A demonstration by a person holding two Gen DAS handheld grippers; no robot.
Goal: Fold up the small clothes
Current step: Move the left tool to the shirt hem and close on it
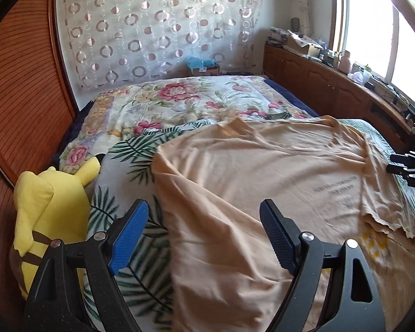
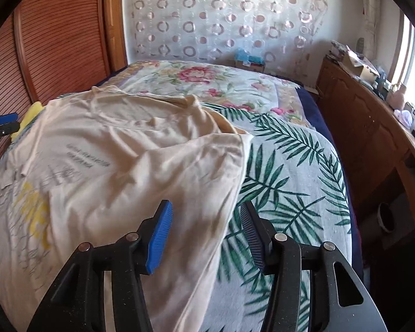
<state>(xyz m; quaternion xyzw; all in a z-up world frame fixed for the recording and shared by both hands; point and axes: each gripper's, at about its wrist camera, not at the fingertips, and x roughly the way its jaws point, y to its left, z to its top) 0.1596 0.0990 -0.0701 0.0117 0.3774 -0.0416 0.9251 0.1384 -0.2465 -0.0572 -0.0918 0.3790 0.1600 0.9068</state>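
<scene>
Peach-beige cotton, thin and creased: the T-shirt [image 1: 262, 166] lies spread on the palm-leaf blanket [image 1: 130, 149] that covers the near part of the bed, its printed face turned down so that grey lettering and a yellow motif show faintly through the cloth. In the right wrist view the same T-shirt [image 2: 119, 149] fills the field from 9 o'clock to the centre, with one side already laid inward over the body, its folded edge running from 12 o'clock toward 6 o'clock, and the palm-leaf blanket [image 2: 290, 171] bare from 2 to 5 o'clock. The left gripper [image 1: 204, 235] hangs at 6 o'clock of its own view with the jaws wide apart and nothing pressed between the blue pads; the shirt's near left edge lies below the gap, untouched. The right gripper [image 2: 206, 235] also stands released, its jaws parted to a moderate width over the folded edge, no cloth clamped. Step in hand, as judged: one lengthwise fold has been laid and let go, and both tools are free to take new holds. The next move probably calls for both grippers to pinch the opposite long edge, or the hem and shoulder, through all layers, lifting evenly so the loose fold does not slide open. Outward lie a yellow plush toy [image 1: 49, 207] at 8 o'clock of the left view, a floral quilt [image 1: 179, 96] at 12 o'clock, and a wooden cabinet [image 1: 332, 88] at 2 o'clock.
</scene>
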